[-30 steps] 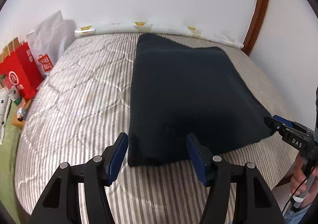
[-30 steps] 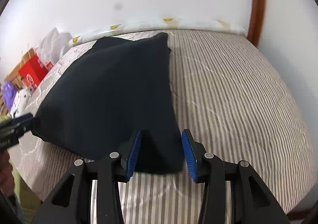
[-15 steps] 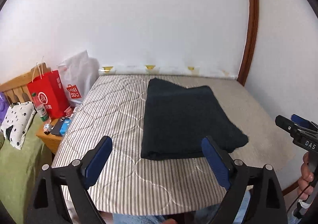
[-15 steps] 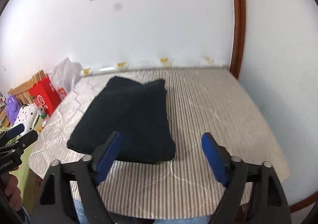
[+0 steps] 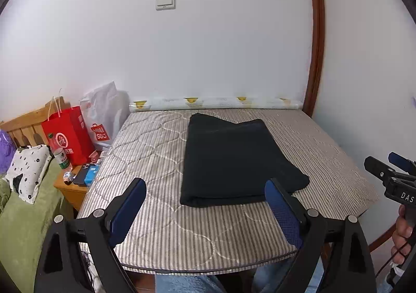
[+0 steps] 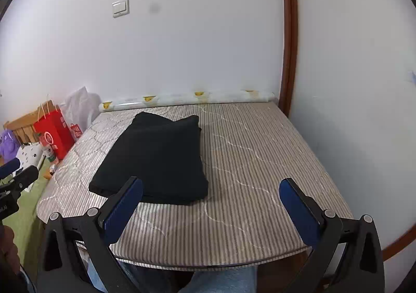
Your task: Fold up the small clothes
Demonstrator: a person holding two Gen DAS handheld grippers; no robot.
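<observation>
Black folded garment (image 5: 234, 163) lies flat on the striped mattress (image 5: 156, 157), toward the far wall, edges squared for stacking. Left gripper (image 5: 205, 207) and right gripper (image 6: 210, 204): jaws just opened wide, nothing between them, clear of the cloth.

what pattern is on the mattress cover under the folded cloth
Thin grey-and-white stripes with wavy quilted stitching on the mattress cover, clearest in the right wrist view.

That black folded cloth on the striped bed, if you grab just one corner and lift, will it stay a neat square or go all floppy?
Probably floppy. The black folded cloth is soft fabric with rounded, sagging edges, so its layers would likely fall open. It looks light, since it barely dents the striped mattress. It seems unlikely to slide, as both surfaces look like textured fabric.
</observation>
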